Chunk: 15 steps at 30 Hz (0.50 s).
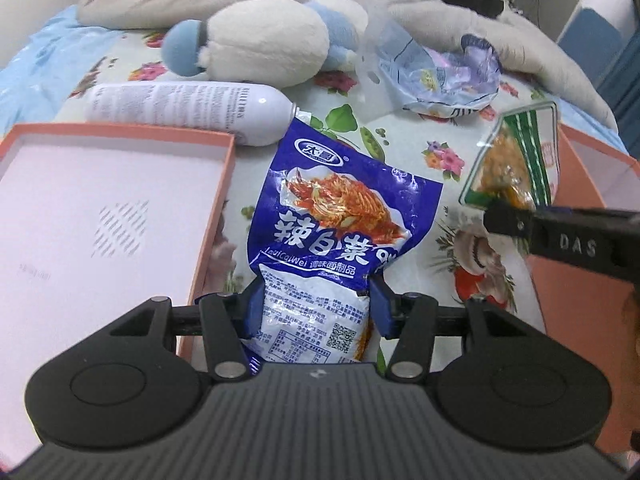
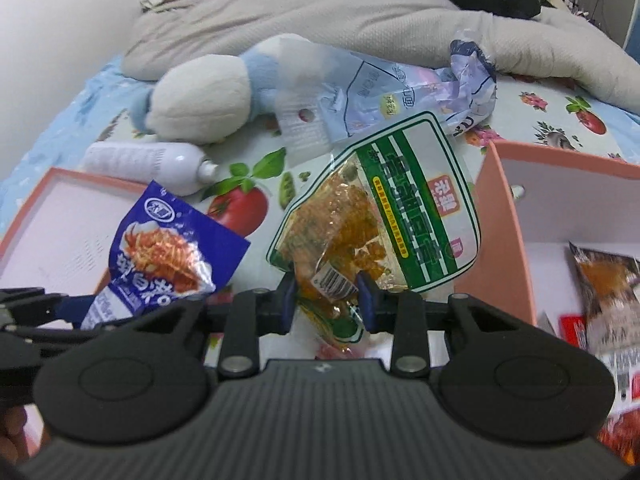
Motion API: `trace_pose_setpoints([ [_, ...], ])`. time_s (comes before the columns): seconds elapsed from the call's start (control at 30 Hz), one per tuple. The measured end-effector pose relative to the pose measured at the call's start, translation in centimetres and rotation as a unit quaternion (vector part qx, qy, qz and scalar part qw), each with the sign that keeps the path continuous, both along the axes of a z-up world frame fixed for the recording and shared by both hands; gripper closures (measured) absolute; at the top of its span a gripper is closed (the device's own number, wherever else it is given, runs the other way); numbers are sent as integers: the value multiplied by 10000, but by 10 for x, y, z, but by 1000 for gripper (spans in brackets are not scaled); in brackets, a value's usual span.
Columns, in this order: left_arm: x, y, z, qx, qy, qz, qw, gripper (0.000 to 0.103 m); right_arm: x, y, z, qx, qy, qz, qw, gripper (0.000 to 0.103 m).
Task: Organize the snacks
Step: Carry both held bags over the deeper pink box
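Note:
My left gripper [image 1: 316, 304] is shut on a blue snack packet [image 1: 336, 216] with red noodle art, held above the flowered bedsheet beside the empty pink box lid [image 1: 100, 216]. The packet also shows in the right wrist view [image 2: 168, 256]. My right gripper [image 2: 326, 300] is shut on a clear green-striped snack bag [image 2: 376, 220] with orange pieces, held up left of the pink box [image 2: 508, 240]. That bag [image 1: 516, 160] and the right gripper [image 1: 504, 220] also show at the right in the left wrist view.
A white spray can [image 1: 188, 110] lies behind the lid. A white-and-blue plush toy [image 1: 264, 44], a pale blue plastic bag [image 1: 436, 68] and grey bedding [image 2: 360, 12] lie farther back. The pink box holds other snack packets [image 2: 608, 280].

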<state>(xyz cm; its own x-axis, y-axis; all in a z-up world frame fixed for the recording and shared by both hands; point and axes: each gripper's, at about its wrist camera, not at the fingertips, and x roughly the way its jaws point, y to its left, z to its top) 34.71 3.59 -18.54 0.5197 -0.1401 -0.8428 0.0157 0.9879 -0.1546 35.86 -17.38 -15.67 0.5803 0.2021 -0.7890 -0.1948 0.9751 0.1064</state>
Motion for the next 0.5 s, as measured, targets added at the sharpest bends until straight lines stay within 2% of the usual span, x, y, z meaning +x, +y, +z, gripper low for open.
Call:
trace_pose_setpoints([
  [0.37, -96, 6, 23, -227, -312, 510, 9980, 45, -101, -6, 32, 308, -562, 277, 9976, 68],
  [0.5, -127, 12, 36, -425, -413, 699, 9958, 45, -132, -8, 49, 394, -809, 394, 9952, 68],
])
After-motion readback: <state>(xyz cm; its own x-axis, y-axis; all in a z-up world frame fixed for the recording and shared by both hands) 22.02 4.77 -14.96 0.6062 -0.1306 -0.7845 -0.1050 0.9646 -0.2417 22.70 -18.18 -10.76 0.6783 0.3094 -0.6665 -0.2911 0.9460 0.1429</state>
